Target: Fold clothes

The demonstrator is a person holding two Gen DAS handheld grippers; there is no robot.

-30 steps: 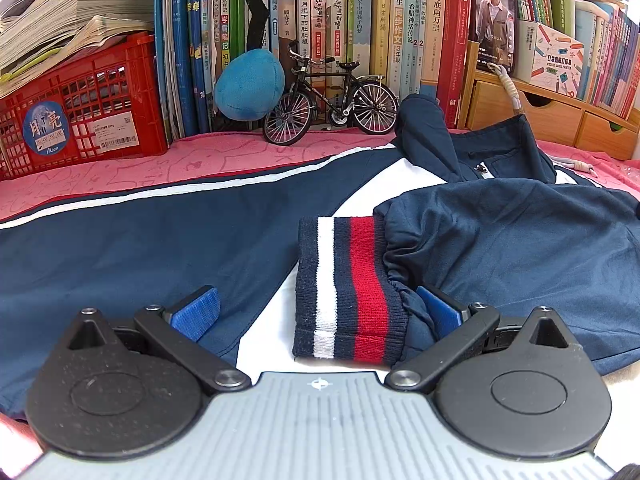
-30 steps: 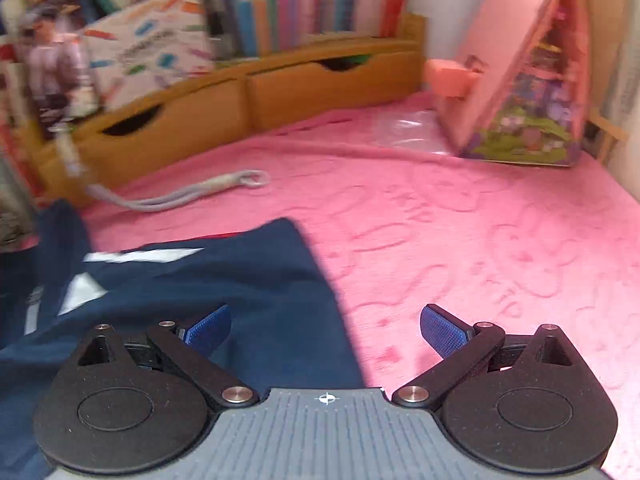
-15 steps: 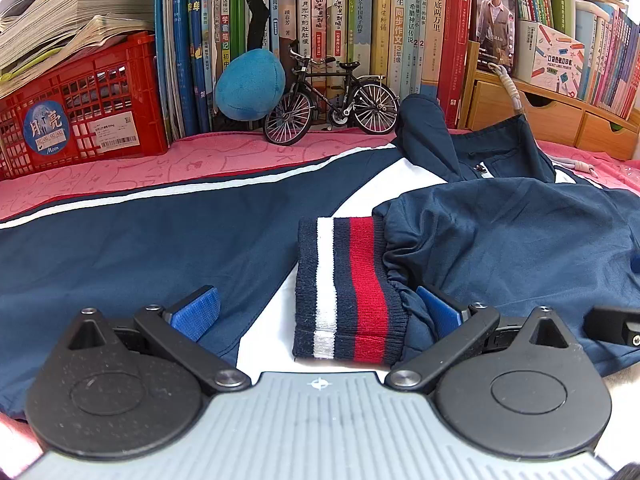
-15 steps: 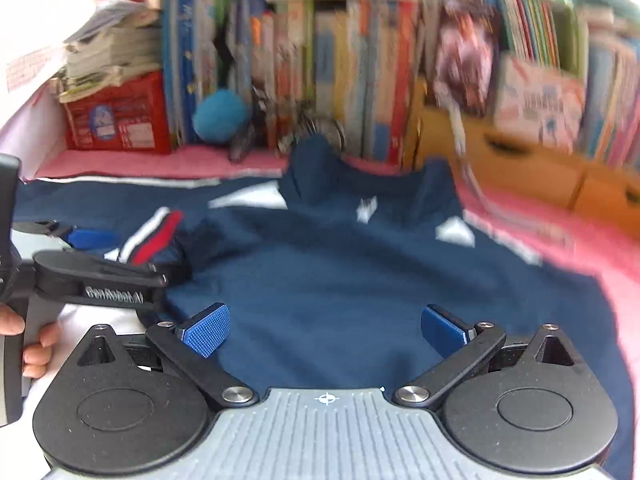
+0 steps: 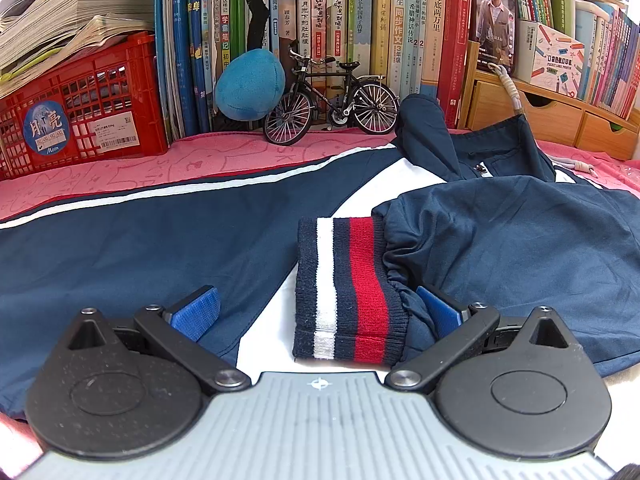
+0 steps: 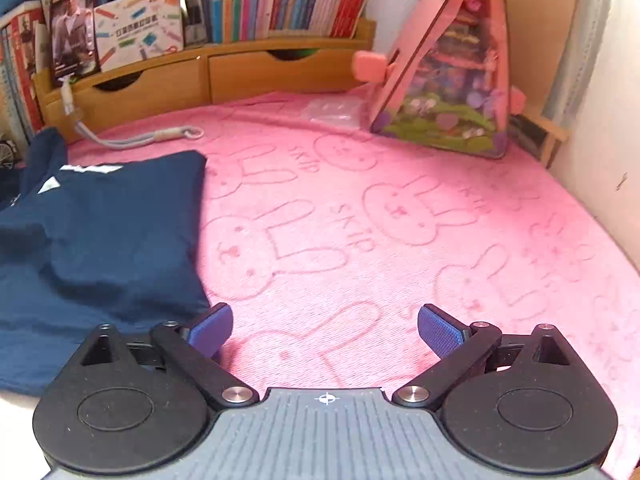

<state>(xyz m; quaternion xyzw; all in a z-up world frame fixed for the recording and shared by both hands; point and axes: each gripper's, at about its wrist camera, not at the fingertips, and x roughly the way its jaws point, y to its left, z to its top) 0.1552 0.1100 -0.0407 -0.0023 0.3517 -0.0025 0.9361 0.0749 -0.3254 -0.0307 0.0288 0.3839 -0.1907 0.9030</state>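
Note:
A navy jacket (image 5: 500, 240) with white panels lies spread on the pink blanket (image 5: 120, 168). One sleeve is folded across the body, and its striped navy, white and red cuff (image 5: 348, 288) lies flat. My left gripper (image 5: 320, 316) is open, low over the jacket, with the cuff between its blue pads (image 5: 196, 312). In the right wrist view the jacket's right edge (image 6: 100, 232) lies at the left. My right gripper (image 6: 324, 328) is open and empty over the bare blanket (image 6: 380, 220) just right of that edge.
Books (image 5: 360, 32), a red crate (image 5: 80, 112), a blue plush ball (image 5: 250, 84) and a model bicycle (image 5: 332, 100) line the back. Wooden drawers (image 6: 200, 80), a cord (image 6: 140, 140), a pink toy house (image 6: 448, 72) and a white wall (image 6: 600, 120) bound the right.
My right gripper swung left over the jacket and then back right over the bare blanket. The left gripper and the cuff have not moved.

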